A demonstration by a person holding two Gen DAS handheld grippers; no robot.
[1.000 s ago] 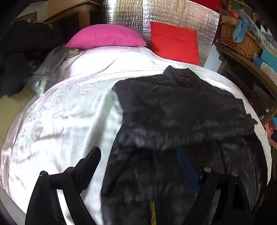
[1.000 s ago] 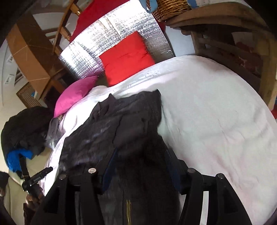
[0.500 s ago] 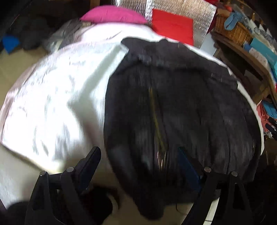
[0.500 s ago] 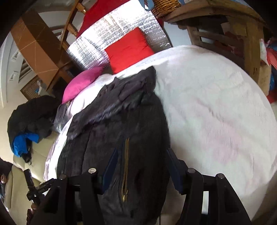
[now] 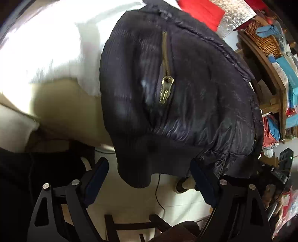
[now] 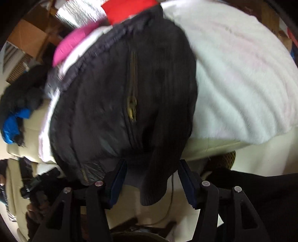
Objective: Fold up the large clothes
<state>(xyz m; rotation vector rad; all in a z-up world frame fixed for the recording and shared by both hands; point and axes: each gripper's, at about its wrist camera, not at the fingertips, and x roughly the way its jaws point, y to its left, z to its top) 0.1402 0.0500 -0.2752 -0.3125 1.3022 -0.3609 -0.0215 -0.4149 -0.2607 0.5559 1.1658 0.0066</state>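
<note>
1. Jacket (image 5: 186,89): dark, quilted and puffy, lying front up on the bed (image 5: 46,46), collar toward the pillows, its ribbed hem (image 5: 149,154) hanging over the near edge above the floor.
2. Handling, as I judge it: soft and limp, light for its bulk, with a shiny shell that looks slippery. The padding will spring back, so folds may need pressing flat. Nothing fragile, though the brass zip (image 5: 165,87) down the middle is hard and could snag a pad.
3. Where to hold: the knit hem looks grippier than the shell. Taking it at the two lower corners, one per gripper, would let the body be lifted and folded up toward the collar. A pinch on the shell alone may slide off.
4. Left gripper (image 5: 149,184): jaws wide apart, released, holding nothing. The drooping hem hangs just ahead of them, and no contact shows.
5. Right gripper (image 6: 151,182): jaws parted about halfway. The hem hangs down between them, yet I see no pad pressing on it, so it reads as unclenched.
6. Around: a red pillow (image 6: 126,9) and a pink pillow (image 6: 72,46) at the head, a wicker basket (image 5: 264,37) on a wooden shelf beside the bed.
</note>
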